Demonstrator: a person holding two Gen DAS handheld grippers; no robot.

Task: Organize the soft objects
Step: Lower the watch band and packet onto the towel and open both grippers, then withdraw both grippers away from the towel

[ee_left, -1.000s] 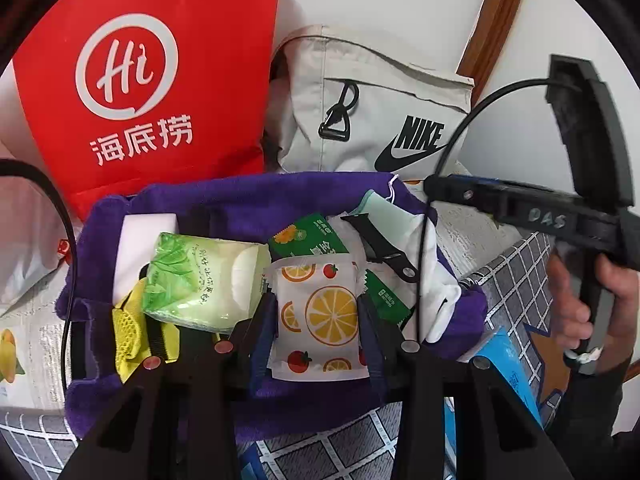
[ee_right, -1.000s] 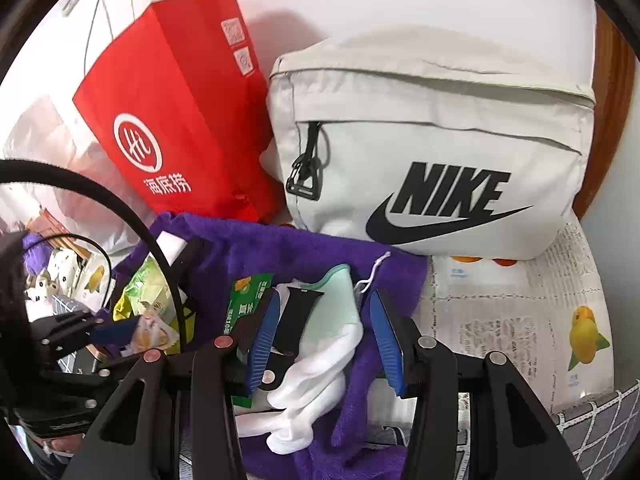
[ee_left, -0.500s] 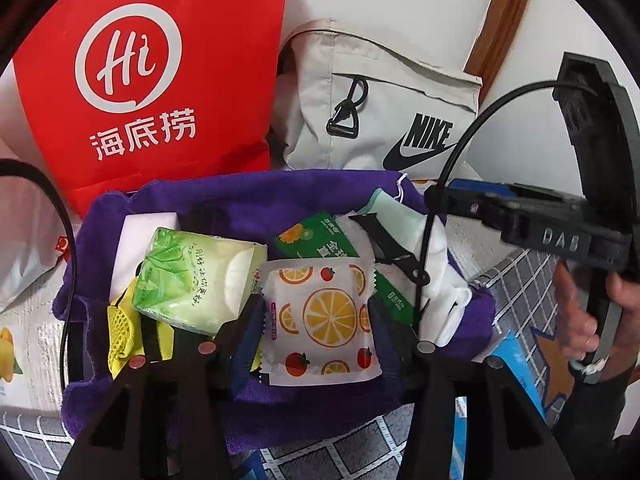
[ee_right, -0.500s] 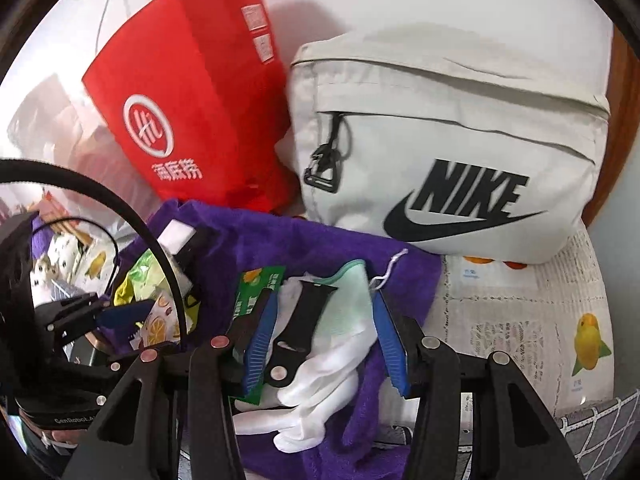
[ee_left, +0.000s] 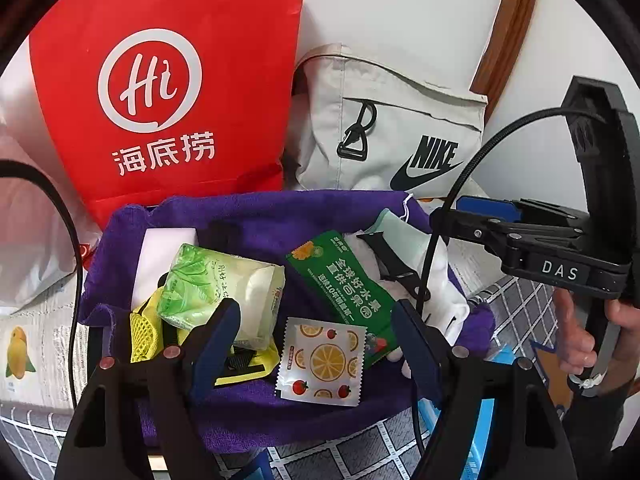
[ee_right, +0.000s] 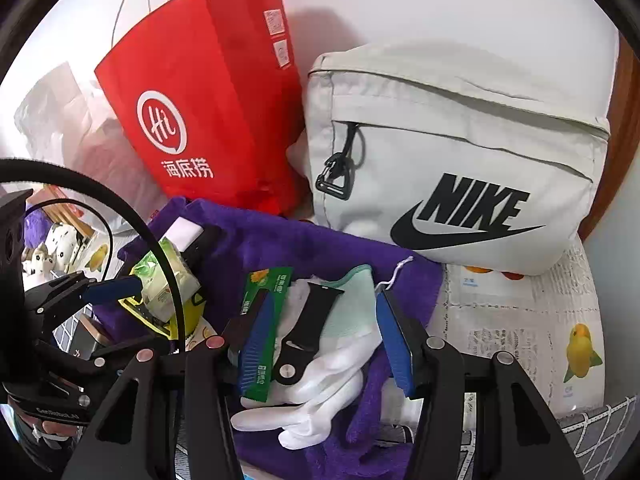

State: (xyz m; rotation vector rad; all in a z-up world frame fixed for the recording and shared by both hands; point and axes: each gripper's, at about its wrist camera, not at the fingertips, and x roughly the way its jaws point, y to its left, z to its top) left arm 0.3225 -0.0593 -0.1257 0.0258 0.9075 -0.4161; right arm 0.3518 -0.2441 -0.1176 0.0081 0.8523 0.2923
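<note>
behind everything you have the red paper bag (ee_left: 168,92), stiff and creased, printed with a white ring holding "hi" and three chinese characters beneath; beside it leans the pale grey fabric bag (ee_right: 460,152), soft and puffy, marked "nike" with the swoosh in black and a black clip on its zip; in front of both sits the purple towel (ee_left: 256,220), plush and rumpled, bunched up like a basket wall around the soft things; in it, at your left, lies the green tissue pack (ee_left: 216,284), glossy plastic with a leaf print and small writing too fine to read, resting on something yellow and meshed (ee_left: 144,332) that could be a glove or a scrubber; at your right lies the white glove (ee_right: 320,392), limp cotton with a mint cuff, a black rubber strap (ee_right: 308,328) with a metal stud across it; next to that is the flat green sachet (ee_left: 348,292) with white chinese print; smallest is the white sachet (ee_left: 322,360), square and crinkled, patterned with orange slices and strawberries.

your left gripper (ee_left: 316,340) is spreading its jaws; the white sachet lies loose on the towel between them, untouched; your right gripper (ee_right: 320,344) is easing apart too, its blue ribbed pads straddling the glove and strap, the left pad over the green sachet, clamping nothing; its body reads "das".
</note>
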